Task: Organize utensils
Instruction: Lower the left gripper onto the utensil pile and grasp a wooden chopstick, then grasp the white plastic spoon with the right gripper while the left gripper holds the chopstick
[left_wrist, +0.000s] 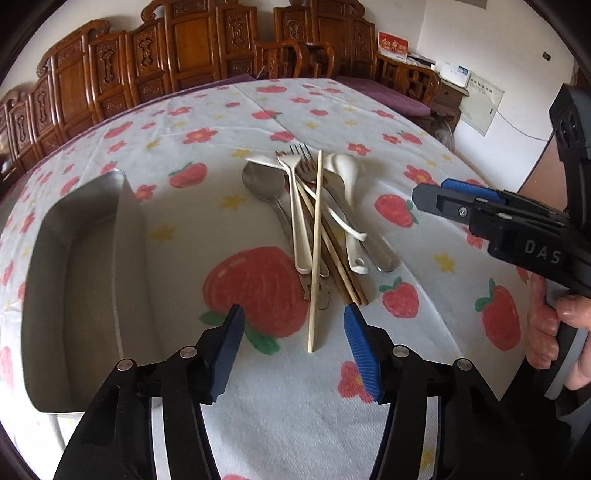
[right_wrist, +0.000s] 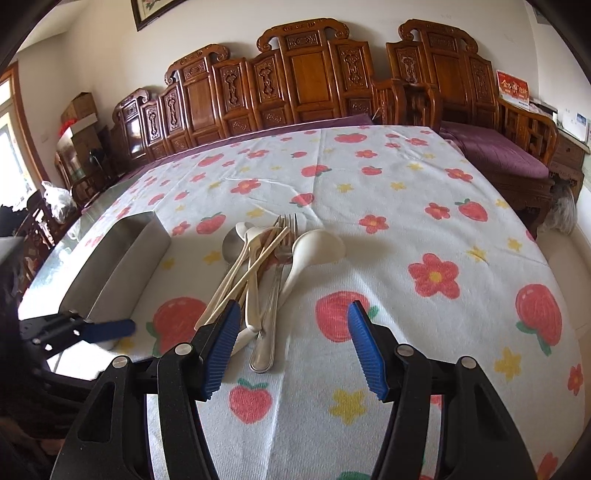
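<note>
The utensil pile (left_wrist: 317, 218) lies untouched in a loose heap on the worktop (left_wrist: 369, 110), under a strawberry-and-flower cloth, dead ahead of both tools. The left hand-held gripper (left_wrist: 293, 350) has its blue pads spread wide with nothing between them; seen from its own camera the heap sits at 12 o'clock, and the pale chopstick (left_wrist: 316, 251) runs almost straight from 12 to 6, its near tip ending just short of the gap between the fingers. That long axis points down the line of approach, so a pinch across the stick looks like the natural first move, and the left tool seems the nearer one for it.

The right hand-held gripper (right_wrist: 291, 350) also stands apart and empty. From its camera the handles fan toward 7 o'clock, with the steel fork handle (right_wrist: 264, 343) reaching closest and its left pad just beside the pale stick ends.

Further out, the heap holds a steel spoon (left_wrist: 260, 182), a cream plastic fork (left_wrist: 293, 206), a steel fork (left_wrist: 303, 157), darker wooden chopsticks (left_wrist: 343, 266) and a white soup ladle-spoon (right_wrist: 314, 247), all crossing and overlapping. At 9 o'clock of the left view, near the pile but not touching it, sits a rectangular steel tray (left_wrist: 55, 258), apparently empty.
</note>
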